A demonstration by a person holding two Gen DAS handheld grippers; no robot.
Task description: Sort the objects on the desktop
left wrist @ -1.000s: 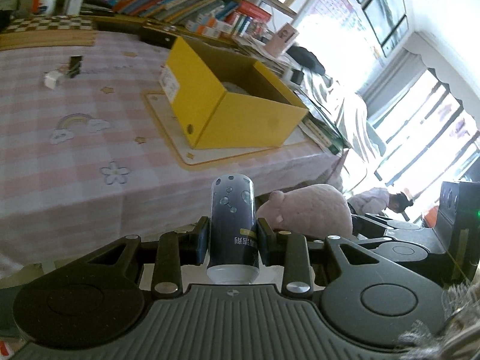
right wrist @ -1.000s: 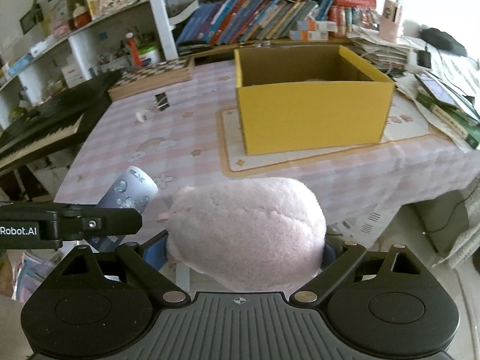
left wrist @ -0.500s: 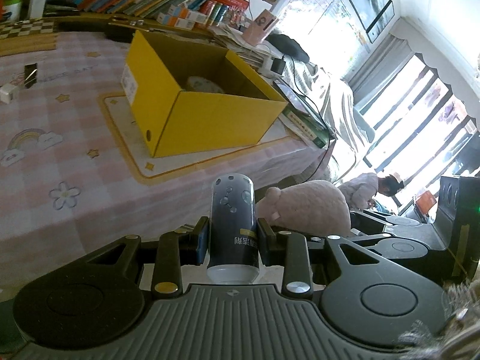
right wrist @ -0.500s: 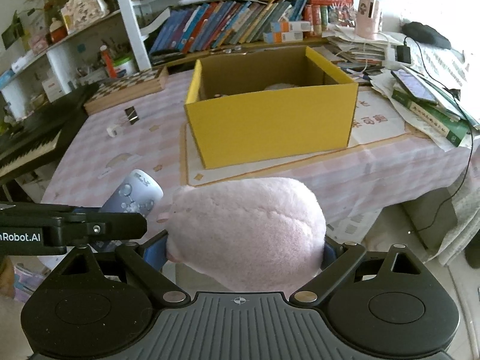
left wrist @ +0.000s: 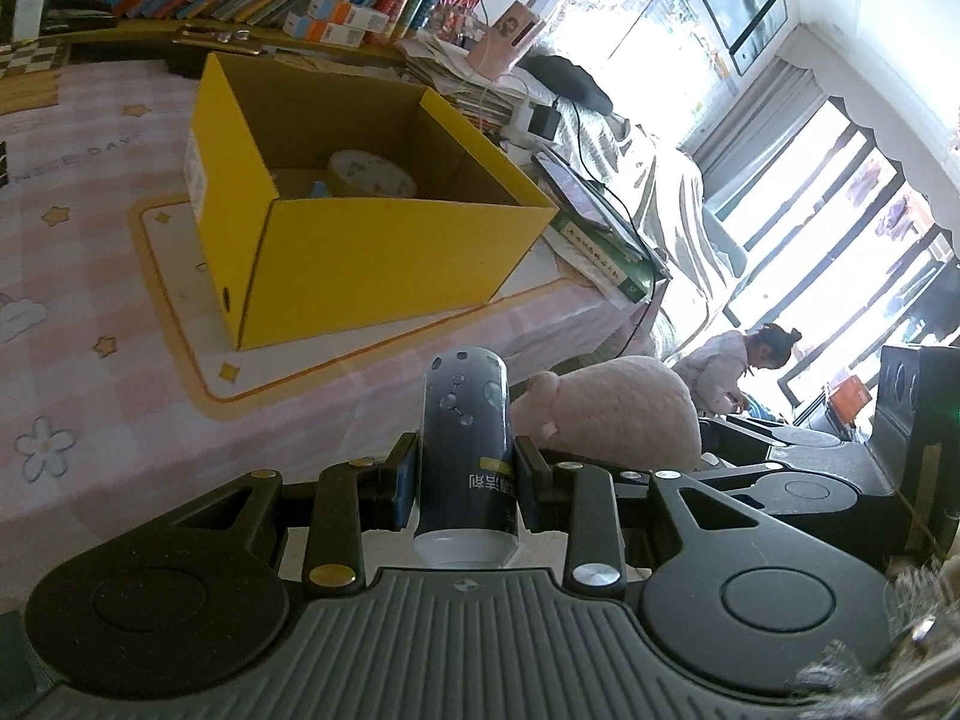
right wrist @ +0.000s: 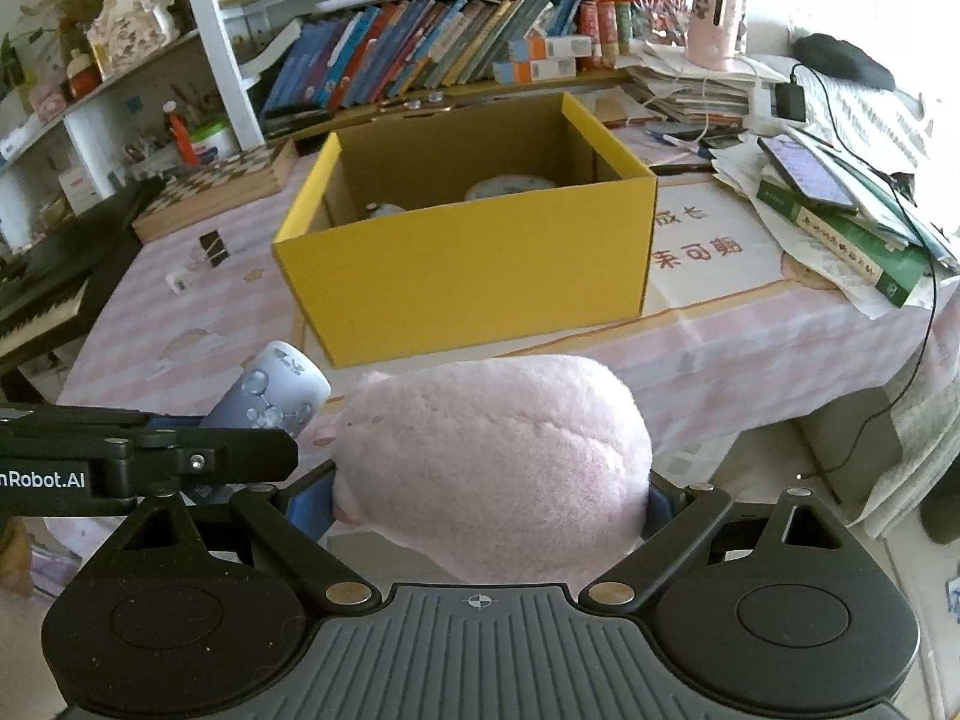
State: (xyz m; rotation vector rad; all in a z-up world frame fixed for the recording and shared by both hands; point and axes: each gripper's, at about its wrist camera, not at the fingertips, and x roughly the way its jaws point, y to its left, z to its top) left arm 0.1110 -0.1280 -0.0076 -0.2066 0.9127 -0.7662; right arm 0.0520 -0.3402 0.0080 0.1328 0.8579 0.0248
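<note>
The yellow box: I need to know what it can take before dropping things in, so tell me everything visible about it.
The yellow box is open-topped cardboard, yellow outside and plain brown inside, with a small label on one end wall. It stands upright on a cream, orange-bordered mat on the pink checked tablecloth. Inside lies a round patterned roll and some smaller things; much floor is free. Neither hand-held gripper touches it.

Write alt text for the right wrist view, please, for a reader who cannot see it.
The right hand-held gripper holds a pink plush toy in front of an open yellow box on a pink checked tablecloth. At left, the left hand-held gripper holds a dark bottle.
</note>
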